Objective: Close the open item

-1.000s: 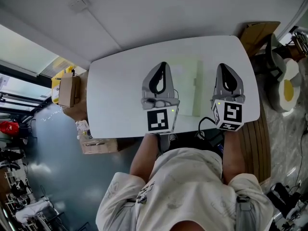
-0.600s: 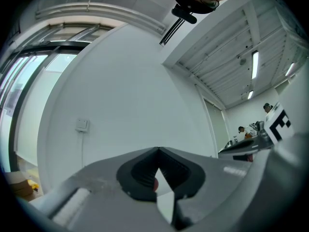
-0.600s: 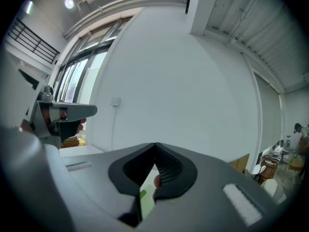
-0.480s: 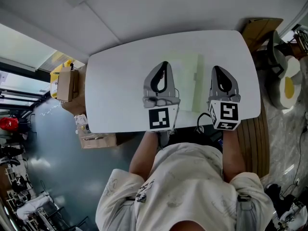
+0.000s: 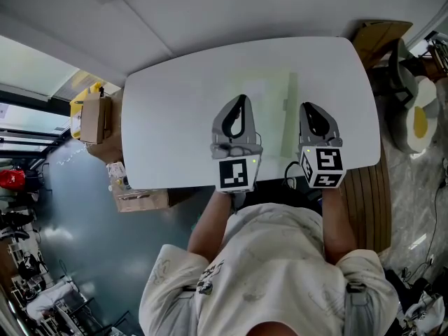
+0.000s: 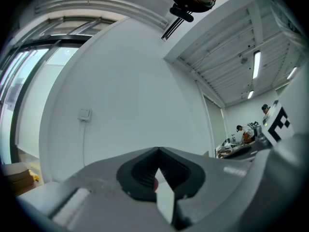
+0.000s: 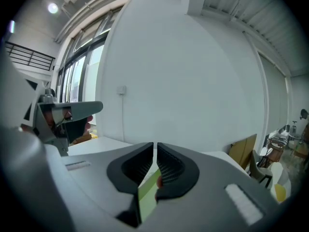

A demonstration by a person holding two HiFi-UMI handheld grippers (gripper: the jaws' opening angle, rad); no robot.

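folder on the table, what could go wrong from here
The right gripper is opening its jaws with a green flap of the folder between them, so the flap may flop back open. The left gripper is shut on another thin edge; a pull could crease it or drag the folder.

— What moves?
— The right gripper slides toward 9 o'clock, closer to the left gripper and the pale green item. Its jaws are opening, with a thin green strip between them.
— Anything else?
— Both grippers sit slightly farther toward 6 o'clock on the table.
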